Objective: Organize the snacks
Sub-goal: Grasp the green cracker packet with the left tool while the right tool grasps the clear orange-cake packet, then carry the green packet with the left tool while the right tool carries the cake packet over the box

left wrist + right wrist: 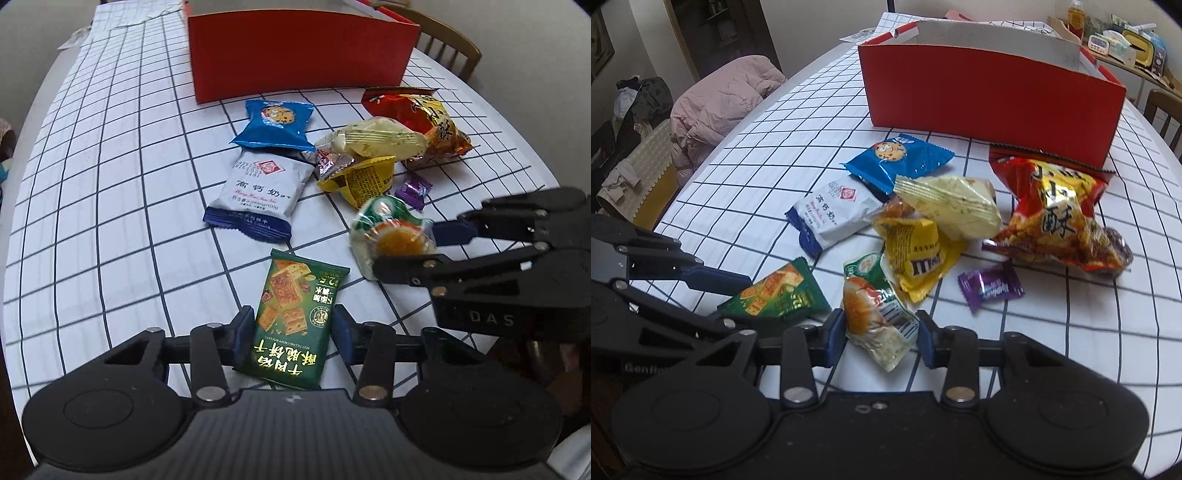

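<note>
The red box (990,92) stands open-topped at the far side of the checked tablecloth (110,184), and every place below is given from it. Nearest the viewer, well short of the box, the green biscuit packet (291,317) lies between the blue pads of the left gripper (293,326); the pads are seen against its two long edges, so it is judged to be pinched across its width. Just beside it, the clear-wrapped orange pastry (879,314) is pinched in the right gripper (881,326) the same way.

Both packs are judged to be light. The biscuit packet is flat and fairly stiff, with slick film, so a hold across the middle of its width should serve; hard squeezing would likely crack the biscuits. The pastry is soft and its wrapper loose and crinkly, so it may sag or slip, and is best taken around its body rather than by a wrapper end.

Between these and the box lie a white and blue milk biscuit pack (258,195), a blue cookie pack (275,123), a pale yellow pack (953,206), a yellow candy bag (919,258), a purple sweet (991,284) and a large red snack bag (1060,214) touching the box wall. The near wall of the box must be cleared, and the pile passed over.
</note>
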A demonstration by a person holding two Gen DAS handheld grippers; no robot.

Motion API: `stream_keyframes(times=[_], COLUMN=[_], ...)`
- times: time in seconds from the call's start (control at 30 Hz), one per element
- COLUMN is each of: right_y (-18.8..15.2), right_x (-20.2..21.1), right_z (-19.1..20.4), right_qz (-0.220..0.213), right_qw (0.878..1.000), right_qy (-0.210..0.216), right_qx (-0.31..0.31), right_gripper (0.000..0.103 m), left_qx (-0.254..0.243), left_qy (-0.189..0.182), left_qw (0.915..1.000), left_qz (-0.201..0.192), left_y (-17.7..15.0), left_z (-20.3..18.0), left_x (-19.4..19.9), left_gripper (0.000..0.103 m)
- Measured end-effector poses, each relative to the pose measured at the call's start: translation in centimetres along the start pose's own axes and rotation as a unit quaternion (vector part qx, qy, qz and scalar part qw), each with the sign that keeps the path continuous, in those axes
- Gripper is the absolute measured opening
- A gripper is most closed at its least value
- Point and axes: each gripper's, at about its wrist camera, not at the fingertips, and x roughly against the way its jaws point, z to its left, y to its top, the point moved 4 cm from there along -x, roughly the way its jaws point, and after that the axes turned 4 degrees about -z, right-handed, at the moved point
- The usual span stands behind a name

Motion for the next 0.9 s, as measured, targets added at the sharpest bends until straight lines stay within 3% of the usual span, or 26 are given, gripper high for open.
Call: stream_keyframes(times=[0.47,0.9], right_y=[0.2,3.5], right_x=[2.6,5.9], right_z=[-0.4,-0.6], right_qz=[-0.015,-0.059], right_qw=[1.000,0.998], right_qy=[-0.005,-0.009], right_qx=[-0.016,-0.022], right_gripper=[0.033,0.033], left_qx=[0.105,0.119], left_qy=[-0.004,0.003], left_qw=[0.9945,0.9919], left_qz=[-0.001,-0.044], left_y=[0.2,3.4], left_z=[1.2,0.9], left_x=[1.2,4.4], left_gripper=[0.044,0.044])
